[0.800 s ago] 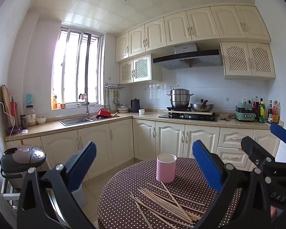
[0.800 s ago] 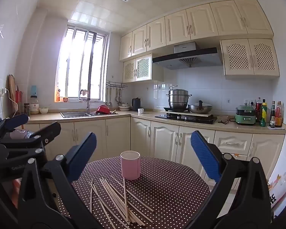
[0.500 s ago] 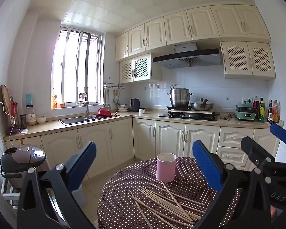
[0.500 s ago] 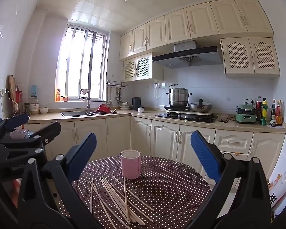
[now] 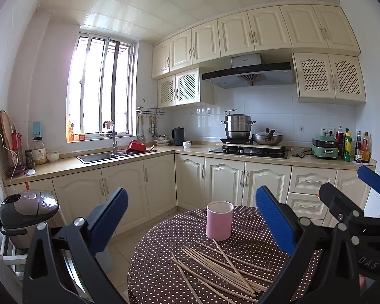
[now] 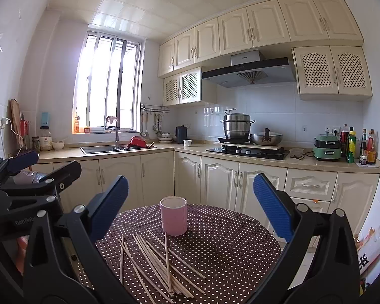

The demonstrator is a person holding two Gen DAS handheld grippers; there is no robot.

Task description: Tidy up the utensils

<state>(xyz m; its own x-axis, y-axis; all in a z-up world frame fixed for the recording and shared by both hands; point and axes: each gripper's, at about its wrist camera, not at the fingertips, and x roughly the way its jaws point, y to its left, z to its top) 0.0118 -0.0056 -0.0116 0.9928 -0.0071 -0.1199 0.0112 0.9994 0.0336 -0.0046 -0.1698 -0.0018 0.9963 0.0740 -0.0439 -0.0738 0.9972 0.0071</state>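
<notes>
Both claws gape empty above the chopsticks (image 5: 223,268); only the left view shows the rice cooker (image 5: 27,212) whole.

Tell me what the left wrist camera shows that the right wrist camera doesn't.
Only the left wrist view shows the whole rice cooker on the floor rack, plus the right tool at its edge. Only the right wrist view shows a bag by the wall and the left tool. Both show the pink cup, loose chopsticks and the dotted table.
</notes>
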